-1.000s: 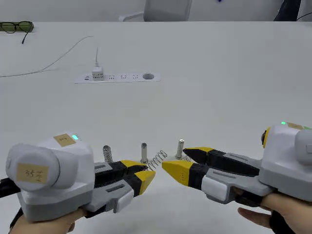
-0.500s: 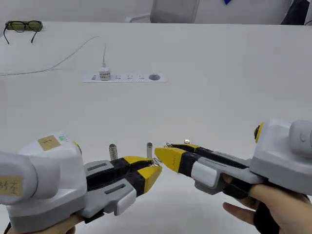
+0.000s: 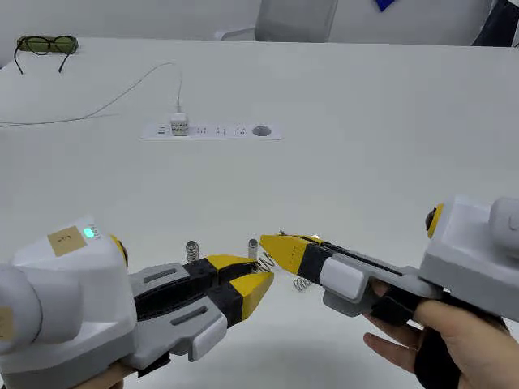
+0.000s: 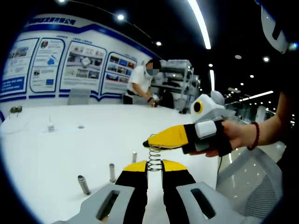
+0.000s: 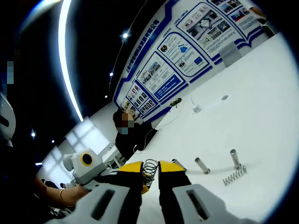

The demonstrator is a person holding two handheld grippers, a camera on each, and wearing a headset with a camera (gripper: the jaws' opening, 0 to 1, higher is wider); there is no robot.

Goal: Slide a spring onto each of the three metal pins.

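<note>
At far left, a pin [image 3: 192, 251] already sleeved. Next, left gripper [image 4: 154, 164] with jaws narrow on the lower end of a spring [image 4: 153, 154], held off the desk [image 3: 365, 162] just beside the middle pin [image 3: 253, 246]. Then right gripper [image 3: 269, 241] with jaws nipped on its upper end. Probably light, wiry, quick to bend or flick away: best gripped gently near one end, bore clear. Rightmost, a spare spring [image 3: 302, 283] lying flat.

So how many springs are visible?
3: mounted spring on the leftmost pin; held spring between left gripper and right gripper; loose spring on the table. Others could be hidden.
</note>
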